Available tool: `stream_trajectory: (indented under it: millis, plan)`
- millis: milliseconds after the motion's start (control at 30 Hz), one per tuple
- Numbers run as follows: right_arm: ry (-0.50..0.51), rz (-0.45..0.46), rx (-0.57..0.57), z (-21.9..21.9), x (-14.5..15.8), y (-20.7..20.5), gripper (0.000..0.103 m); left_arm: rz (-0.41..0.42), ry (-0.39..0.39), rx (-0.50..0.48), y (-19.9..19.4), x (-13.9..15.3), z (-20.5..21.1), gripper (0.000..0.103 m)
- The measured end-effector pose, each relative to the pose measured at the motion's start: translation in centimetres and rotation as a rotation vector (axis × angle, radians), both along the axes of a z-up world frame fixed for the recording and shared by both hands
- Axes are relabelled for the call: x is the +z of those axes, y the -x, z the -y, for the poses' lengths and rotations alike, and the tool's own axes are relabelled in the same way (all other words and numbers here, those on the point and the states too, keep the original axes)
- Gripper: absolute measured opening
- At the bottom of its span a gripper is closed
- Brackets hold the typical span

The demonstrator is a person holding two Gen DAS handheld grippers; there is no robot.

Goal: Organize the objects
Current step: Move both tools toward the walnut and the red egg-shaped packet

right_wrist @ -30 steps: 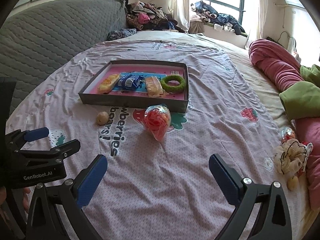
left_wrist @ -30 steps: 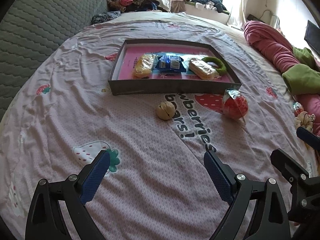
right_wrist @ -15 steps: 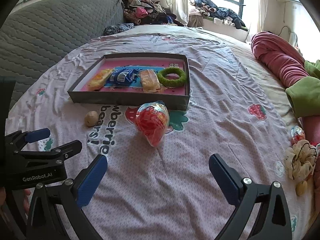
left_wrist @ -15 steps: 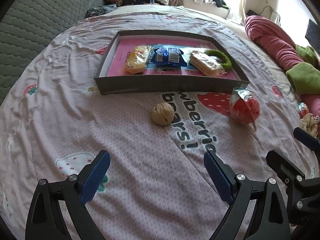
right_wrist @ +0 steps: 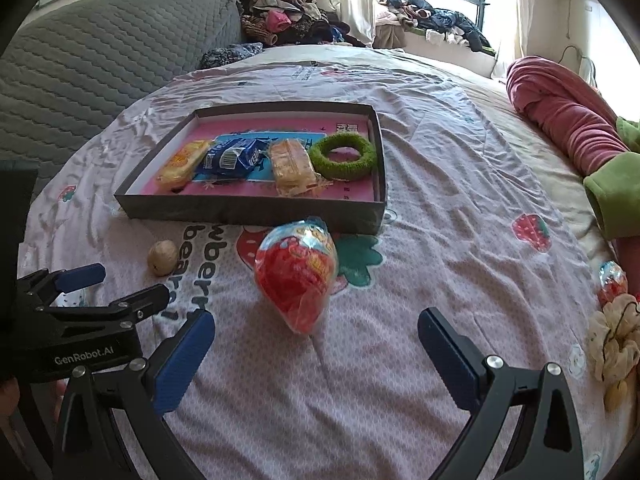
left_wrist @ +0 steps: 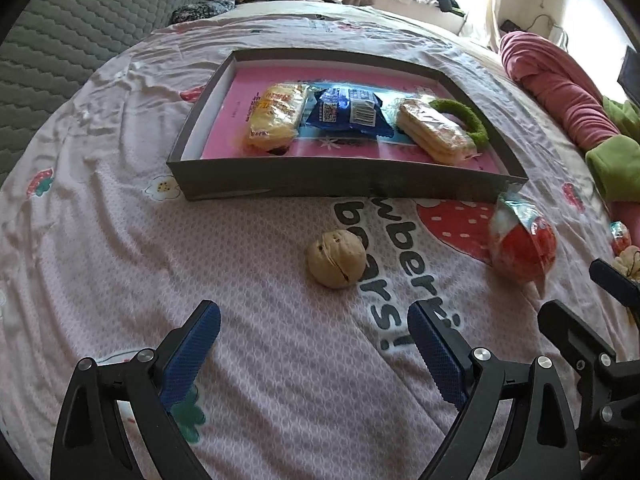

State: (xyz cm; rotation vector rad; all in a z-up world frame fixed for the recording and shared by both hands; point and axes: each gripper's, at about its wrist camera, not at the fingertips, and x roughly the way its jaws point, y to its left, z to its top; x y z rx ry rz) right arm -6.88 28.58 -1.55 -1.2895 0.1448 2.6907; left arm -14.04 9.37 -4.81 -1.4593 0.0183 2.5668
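A walnut [left_wrist: 337,259] lies on the pink bedsheet just ahead of my left gripper [left_wrist: 314,354], whose blue-padded jaws stand open and empty. A red bag of sweets [right_wrist: 297,274] lies in front of my open, empty right gripper [right_wrist: 316,350]. Behind both sits a shallow grey tray [left_wrist: 332,182] holding a yellow snack pack [left_wrist: 276,114], a blue packet [left_wrist: 348,112], a wrapped biscuit pack [left_wrist: 434,132] and a green ring [right_wrist: 345,156]. The walnut [right_wrist: 163,257] and the left gripper [right_wrist: 116,292] also show at the left of the right wrist view.
A grey quilted headboard [right_wrist: 100,60] rises at the left. A rolled pink blanket [right_wrist: 568,116] and a green cloth [right_wrist: 612,192] lie along the right. Small trinkets [right_wrist: 612,336] sit near the right edge. Piled clothes [right_wrist: 288,20] fill the far end by the window.
Both grippers have come forward and lower toward the bed; the walnut, the red bag and the tray look nearer and larger. The jaws stay as wide as before.
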Motion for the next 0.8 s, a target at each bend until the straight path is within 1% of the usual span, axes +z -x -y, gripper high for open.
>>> stream_trajectory:
  millis: [167, 467, 800]
  plan:
    - [0.003, 0.005, -0.001, -0.2, -0.3, 0.8, 0.102, 0.005, 0.003, -0.002, 0.6, -0.4, -0.1, 0.095]
    - [0.008, 0.020, -0.003, -0.4, -0.8, 2.1, 0.102, 0.008, -0.017, 0.009, 1.7, -0.7, 0.1, 0.095]
    - [0.021, 0.037, -0.014, -0.9, -1.7, 3.0, 0.102, 0.014, -0.008, 0.017, 2.6, -1.2, 0.0, 0.095]
